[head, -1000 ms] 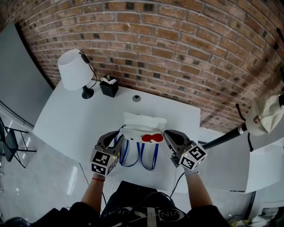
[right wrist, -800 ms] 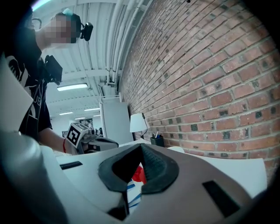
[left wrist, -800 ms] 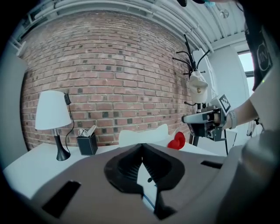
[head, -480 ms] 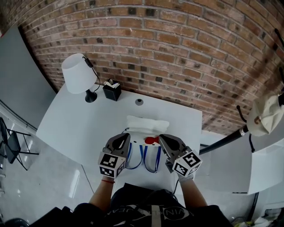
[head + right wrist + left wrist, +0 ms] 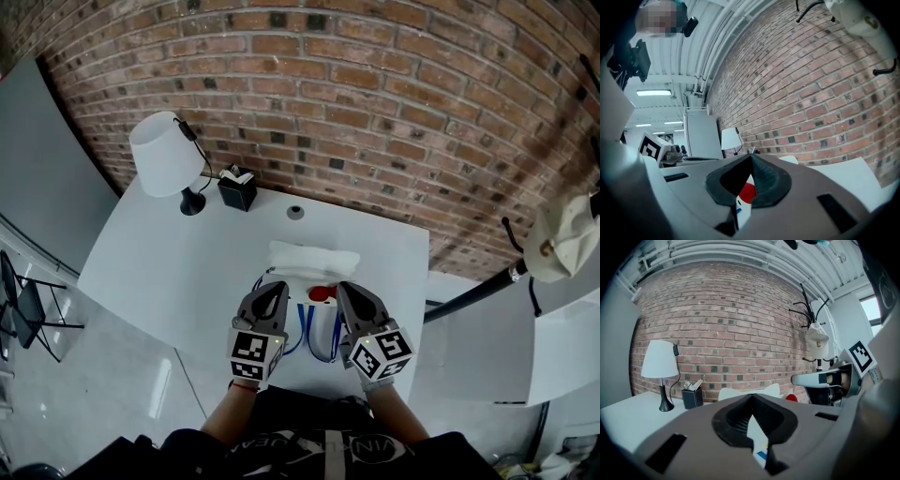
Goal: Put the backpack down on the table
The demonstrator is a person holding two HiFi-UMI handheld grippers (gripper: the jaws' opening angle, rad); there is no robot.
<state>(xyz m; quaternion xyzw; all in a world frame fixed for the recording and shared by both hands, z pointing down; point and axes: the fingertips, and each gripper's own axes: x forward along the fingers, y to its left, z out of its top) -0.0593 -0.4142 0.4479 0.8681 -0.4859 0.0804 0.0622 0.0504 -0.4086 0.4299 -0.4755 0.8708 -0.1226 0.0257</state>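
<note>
A white backpack (image 5: 314, 260) with a red bow (image 5: 322, 293) and blue straps (image 5: 302, 328) lies flat on the white table (image 5: 169, 262). My left gripper (image 5: 279, 287) is shut, its tips over the bag's near left side by the straps. My right gripper (image 5: 343, 287) is shut too, with its tips beside the bow. In the left gripper view the jaws (image 5: 751, 395) meet with nothing seen pinched; the bag's white top (image 5: 771, 391) shows beyond them. The right gripper view shows closed jaws (image 5: 751, 157) with the bow (image 5: 749, 191) behind the slit.
A white lamp (image 5: 167, 155) and a black box (image 5: 236, 188) stand at the table's far left, a small round object (image 5: 295, 212) behind the bag. A brick wall backs the table. A coat rack with a pale cap (image 5: 553, 244) stands to the right.
The left gripper's jaws went from open to shut. Both grippers drew in toward each other over the bag's near end. The backpack stayed on the table.
</note>
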